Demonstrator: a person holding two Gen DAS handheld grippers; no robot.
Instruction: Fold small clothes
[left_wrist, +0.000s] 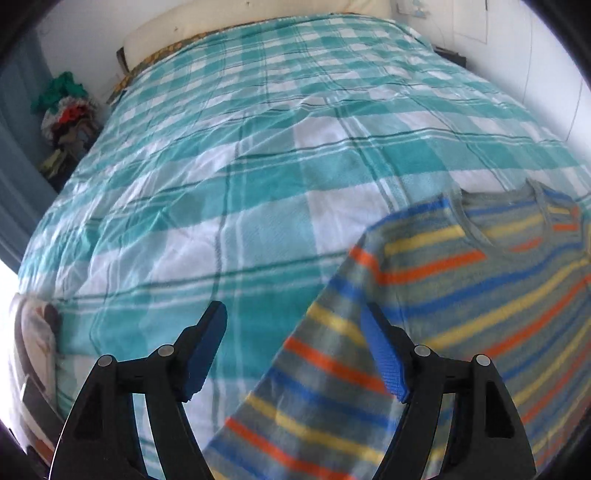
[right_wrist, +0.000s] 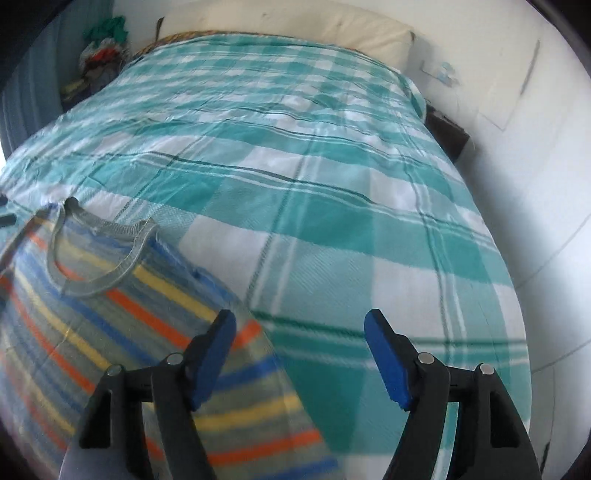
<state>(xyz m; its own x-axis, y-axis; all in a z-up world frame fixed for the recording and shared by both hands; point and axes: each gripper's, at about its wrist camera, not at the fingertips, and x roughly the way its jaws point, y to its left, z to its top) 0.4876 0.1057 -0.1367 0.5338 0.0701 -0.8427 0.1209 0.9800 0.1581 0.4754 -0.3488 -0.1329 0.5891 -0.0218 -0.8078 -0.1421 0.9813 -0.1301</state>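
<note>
Both claws gape empty; left claw (left_wrist: 295, 325), right claw (right_wrist: 301, 332) flank striped shirt (left_wrist: 461, 295).

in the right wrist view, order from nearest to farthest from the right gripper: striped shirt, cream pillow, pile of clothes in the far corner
From the right gripper:
1. Grey knit shirt with blue, yellow and orange stripes, just left of its fingers.
2. Cream pillow at the bed's far end, and heap of green and red clothes, far left corner: too close to call.
</note>
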